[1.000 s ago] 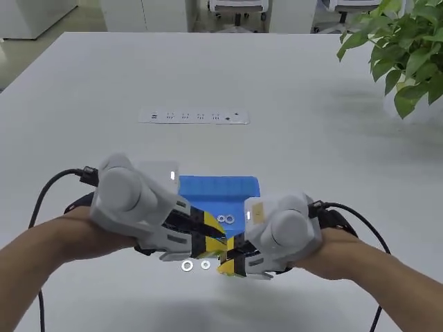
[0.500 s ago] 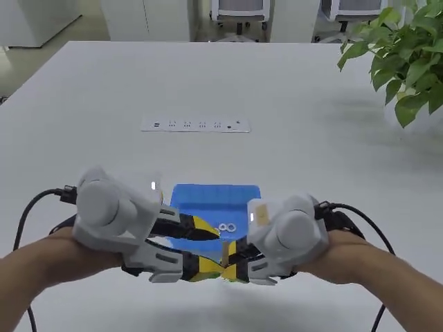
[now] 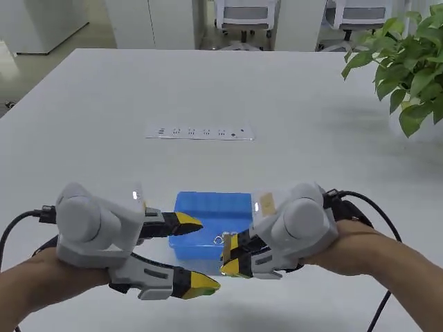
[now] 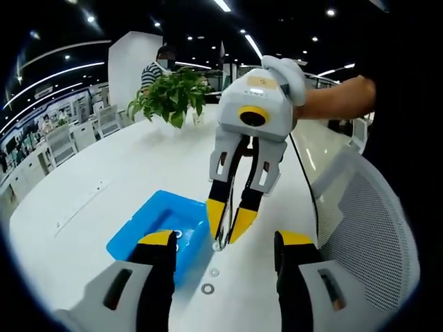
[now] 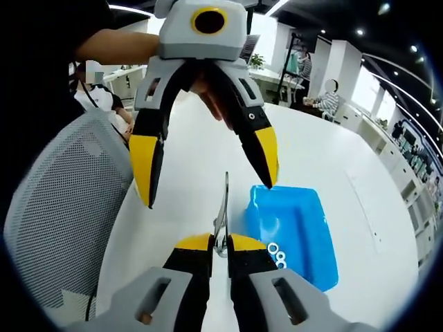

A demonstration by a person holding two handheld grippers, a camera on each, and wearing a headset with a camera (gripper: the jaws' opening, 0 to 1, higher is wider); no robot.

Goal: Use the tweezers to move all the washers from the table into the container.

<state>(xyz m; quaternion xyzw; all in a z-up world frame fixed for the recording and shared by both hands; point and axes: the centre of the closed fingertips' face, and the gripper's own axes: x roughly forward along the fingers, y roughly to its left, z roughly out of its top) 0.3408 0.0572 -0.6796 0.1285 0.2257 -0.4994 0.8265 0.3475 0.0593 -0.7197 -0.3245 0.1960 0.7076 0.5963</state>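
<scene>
Here, left gripper (image 3: 196, 252): lower left of the head view, jaws spread wide, nothing between the yellow tips; one tip lies over the container's near left corner, the other over bare table.
power strip (image 3: 199, 133): flat on the table (image 3: 311, 152), upper centre-left of the head view, well apart from the work.
container (image 3: 211, 207): blue shallow tray, centre of the head view, between the two grippers.
stored washers (image 5: 277, 254): small cluster inside the container, at its near edge in the right gripper view.
loose washers (image 4: 208, 288): two on the white table, bottom centre of the left gripper view, just outside the container's corner and below the tweezers' tip.
tweezers (image 5: 221, 220): thin metal, running straight up from the right gripper's jaws at the centre of the right gripper view; in the left gripper view the tip points down beside the container's edge. Whether the tip carries a washer: cannot tell.
right gripper (image 5: 221, 243): lower centre-right of the head view, jaws clamped together on the tweezers.
plant (image 3: 405, 62): green leaves, upper right of the head view.
</scene>
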